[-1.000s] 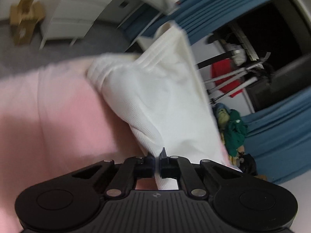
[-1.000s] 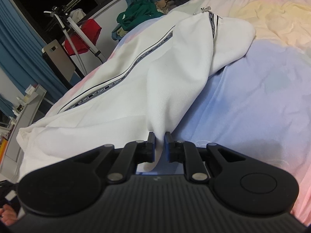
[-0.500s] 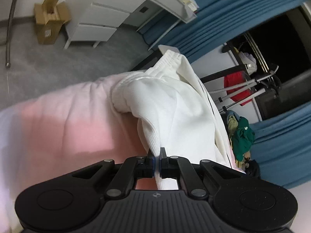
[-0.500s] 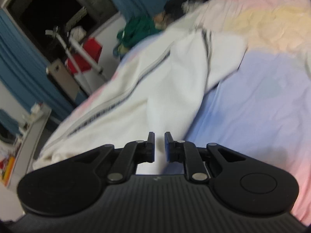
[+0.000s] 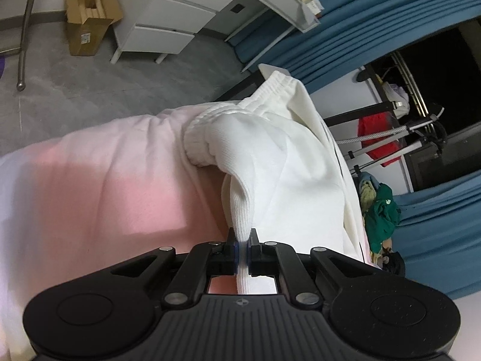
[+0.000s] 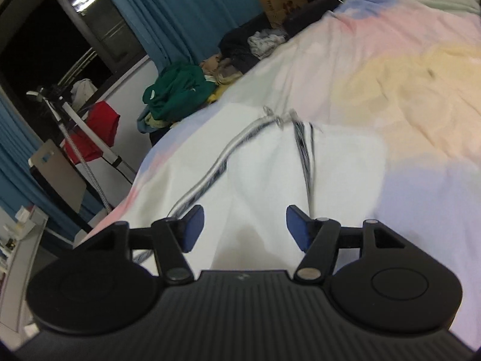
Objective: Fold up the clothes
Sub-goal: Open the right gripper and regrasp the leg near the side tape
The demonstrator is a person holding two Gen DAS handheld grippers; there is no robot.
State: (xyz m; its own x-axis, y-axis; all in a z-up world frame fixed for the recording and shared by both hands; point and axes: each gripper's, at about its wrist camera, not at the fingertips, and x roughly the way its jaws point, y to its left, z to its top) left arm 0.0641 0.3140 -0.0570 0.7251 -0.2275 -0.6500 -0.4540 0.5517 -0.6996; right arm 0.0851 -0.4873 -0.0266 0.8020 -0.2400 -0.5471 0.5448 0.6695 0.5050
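Note:
White trousers (image 5: pixel 279 162) with a ribbed waistband and a dark side stripe lie on a pastel bedsheet (image 5: pixel 99 186). My left gripper (image 5: pixel 242 242) is shut on a ribbed fold of the trousers near the bed's edge. In the right wrist view the trousers (image 6: pixel 261 162) spread flat on the sheet (image 6: pixel 421 96), with the striped legs folded over. My right gripper (image 6: pixel 245 225) is open and empty, just above the white cloth.
A white drawer unit (image 5: pixel 168 21) and a cardboard box (image 5: pixel 88 27) stand on the grey floor beyond the bed. Blue curtains (image 6: pixel 180 9), a tripod with a red cloth (image 6: pixel 96 126) and a heap of clothes (image 6: pixel 180 90) lie past the bed's far side.
My right gripper has opened and let go of the trousers, and has risen and swung further over the bed. My left gripper has kept its hold and tilted so more floor shows.

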